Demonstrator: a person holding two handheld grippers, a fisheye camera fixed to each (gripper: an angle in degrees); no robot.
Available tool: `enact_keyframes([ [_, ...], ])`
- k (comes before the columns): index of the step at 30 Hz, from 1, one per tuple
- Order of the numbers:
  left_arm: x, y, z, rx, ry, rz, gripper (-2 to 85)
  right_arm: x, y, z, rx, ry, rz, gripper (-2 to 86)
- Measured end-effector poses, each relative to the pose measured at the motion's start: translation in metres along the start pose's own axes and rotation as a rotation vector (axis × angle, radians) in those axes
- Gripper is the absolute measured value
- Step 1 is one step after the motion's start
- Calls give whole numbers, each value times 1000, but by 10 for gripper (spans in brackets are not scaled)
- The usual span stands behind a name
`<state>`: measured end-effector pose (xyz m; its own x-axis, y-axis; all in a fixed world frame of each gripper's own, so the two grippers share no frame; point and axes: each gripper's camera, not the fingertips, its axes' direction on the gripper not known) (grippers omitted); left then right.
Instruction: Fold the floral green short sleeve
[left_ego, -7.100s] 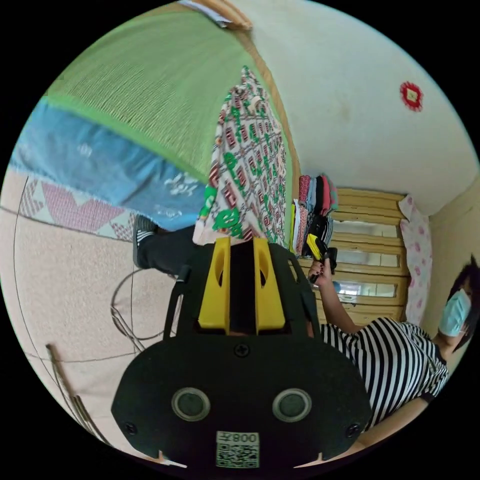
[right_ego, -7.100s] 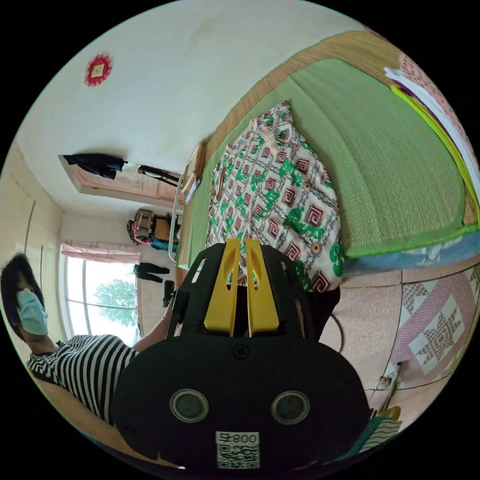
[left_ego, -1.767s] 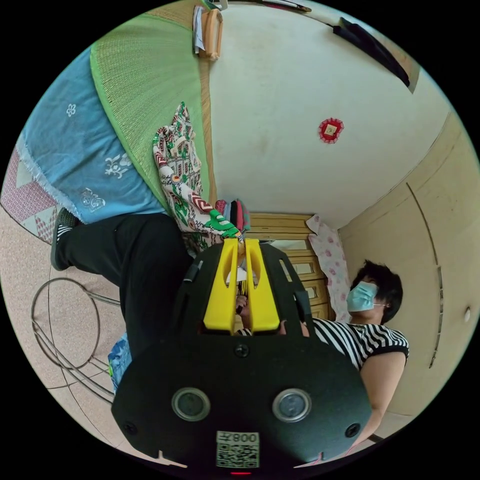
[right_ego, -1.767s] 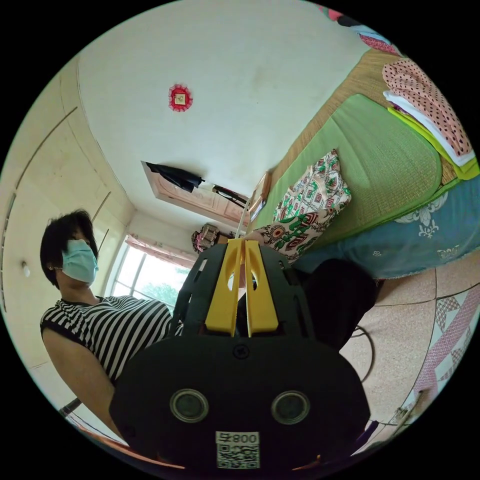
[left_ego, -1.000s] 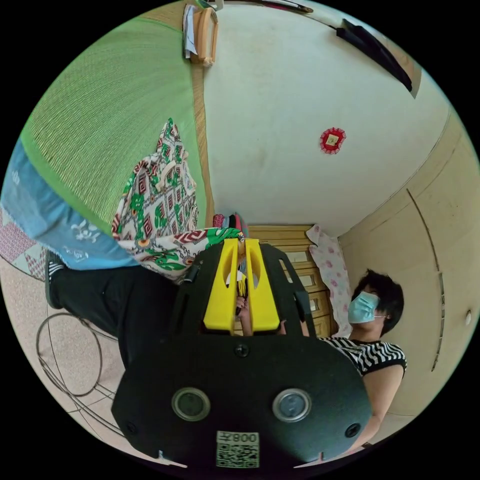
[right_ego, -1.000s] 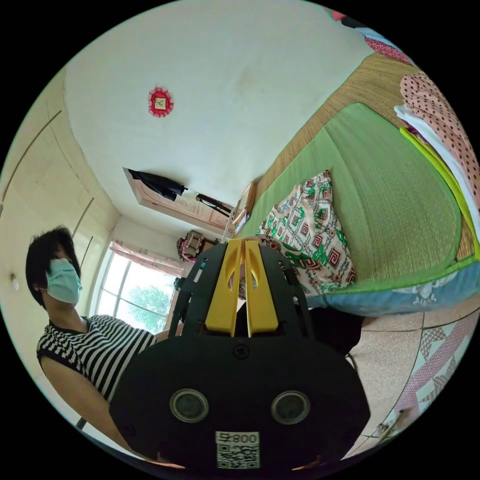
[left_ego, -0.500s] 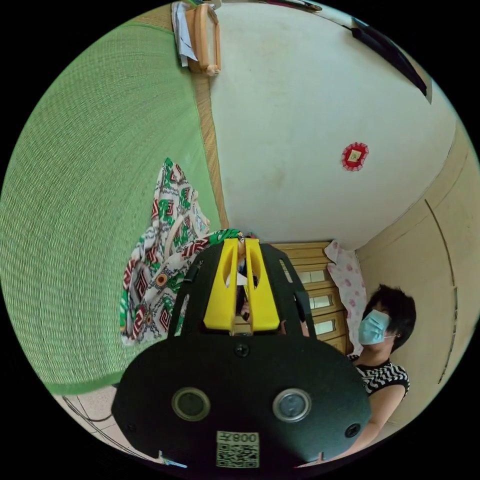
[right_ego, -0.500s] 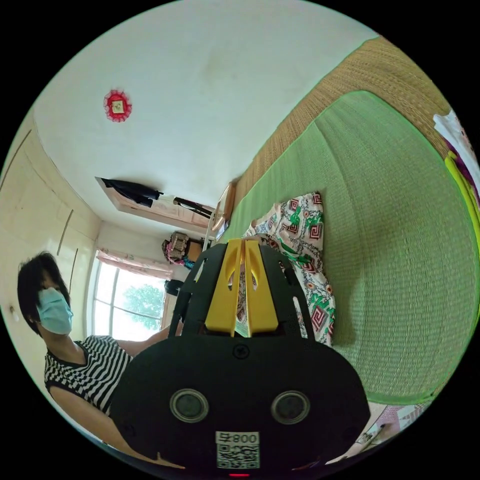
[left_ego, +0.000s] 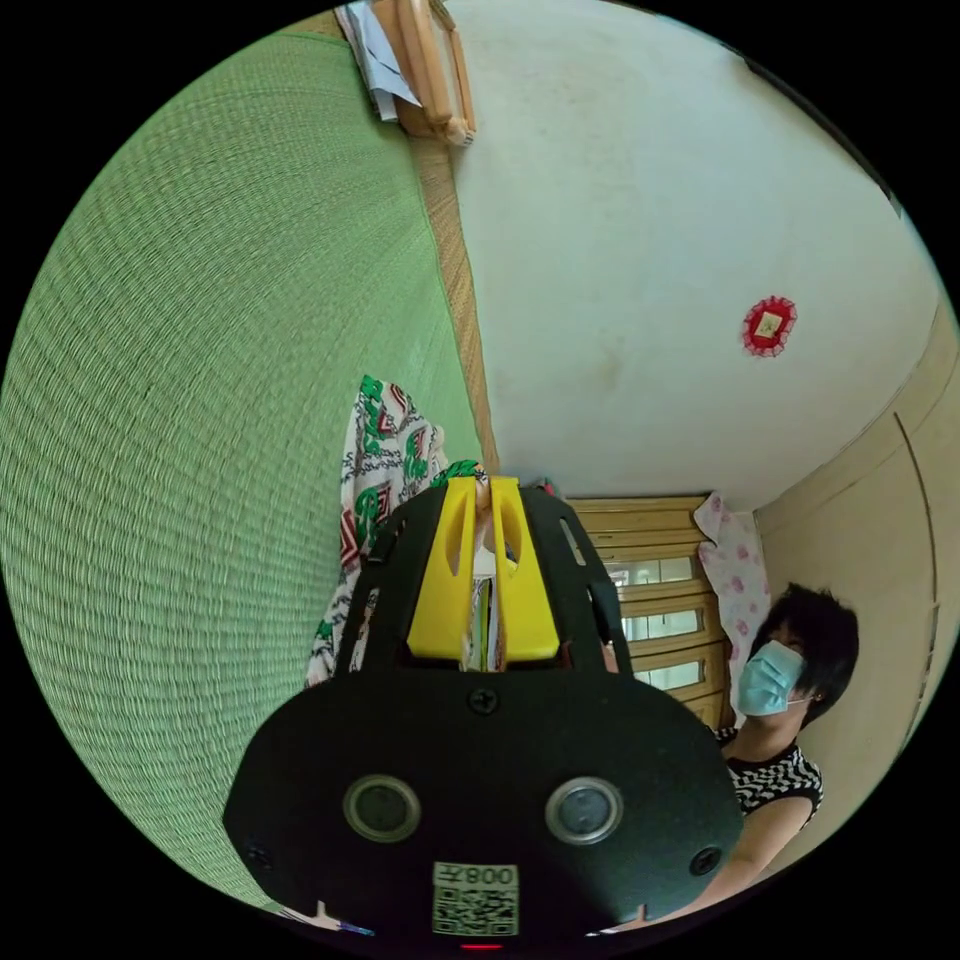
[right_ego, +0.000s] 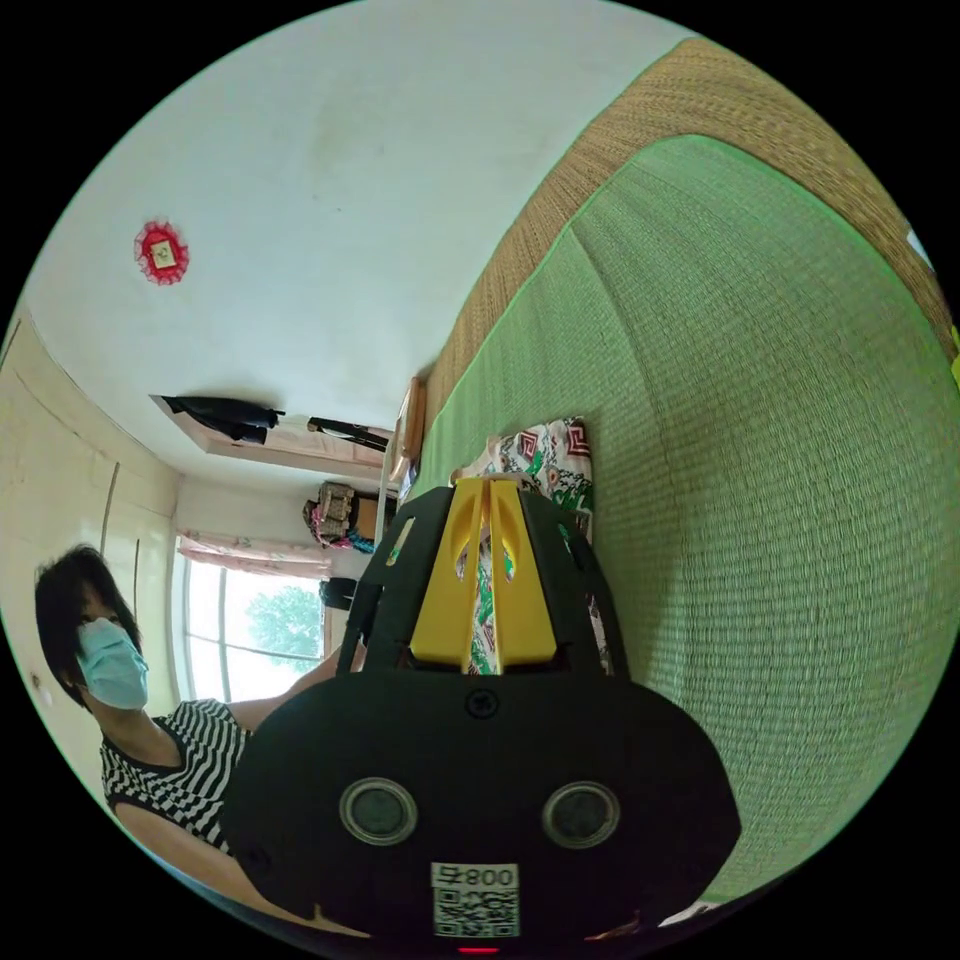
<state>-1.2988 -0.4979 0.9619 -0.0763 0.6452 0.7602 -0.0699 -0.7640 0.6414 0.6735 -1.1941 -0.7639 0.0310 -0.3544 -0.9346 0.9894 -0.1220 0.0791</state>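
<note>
The floral green short sleeve lies on the green woven mat, doubled over on itself. My left gripper is shut on its edge, with cloth pinched between the yellow jaws. In the right gripper view the same garment shows past my right gripper, which is also shut on a fold of it. Both grippers are low over the mat, and their black bodies hide most of the garment.
A straw mat strip borders the green mat along the pale wall. A wooden frame with papers lies at the mat's far end. A person in a striped top stands by wooden drawers.
Both grippers have carried the held hem up and over the garment toward the wall side, lowering it onto the mat. The bed's edge and floor have left both views.
</note>
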Motion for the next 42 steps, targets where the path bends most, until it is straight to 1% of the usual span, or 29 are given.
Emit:
enact_keyframes([
  [5, -5, -30, 21, 8, -33, -44, 38, 1, -41, 10, -21, 12, 35, 3],
  [11, -6, -56, 33, 78, -35, -86, 51, 0, -86, 17, -61, 39, 83, 3],
  [14, -2, -64, 32, 133, -26, -80, 53, 0, -103, 15, -64, 32, 99, 4],
  [17, 8, -67, 36, 151, -29, -55, 53, -2, -116, 10, -62, 22, 102, 4],
  [18, 11, -67, 40, 143, -26, -44, 53, -3, -120, 8, -65, 22, 101, 4],
  [21, 25, -64, 71, -9, -39, -11, 56, -4, -129, 5, -67, 6, 102, 4],
  [23, 29, -61, 105, -167, -80, -25, 64, -5, -134, 3, -63, -4, 104, 4],
  [26, 29, -63, 136, -267, -165, -26, 71, -9, -142, -1, -58, -14, 100, 4],
  [28, 28, -69, 148, -287, -200, -40, 71, -14, -149, -3, -58, -12, 94, 4],
  [35, 37, -97, 164, -227, -203, -66, 71, -24, -167, -11, -68, -15, 75, 5],
  [42, 47, -116, 175, -238, -257, -120, 72, -30, -179, -17, -71, -19, 72, 4],
])
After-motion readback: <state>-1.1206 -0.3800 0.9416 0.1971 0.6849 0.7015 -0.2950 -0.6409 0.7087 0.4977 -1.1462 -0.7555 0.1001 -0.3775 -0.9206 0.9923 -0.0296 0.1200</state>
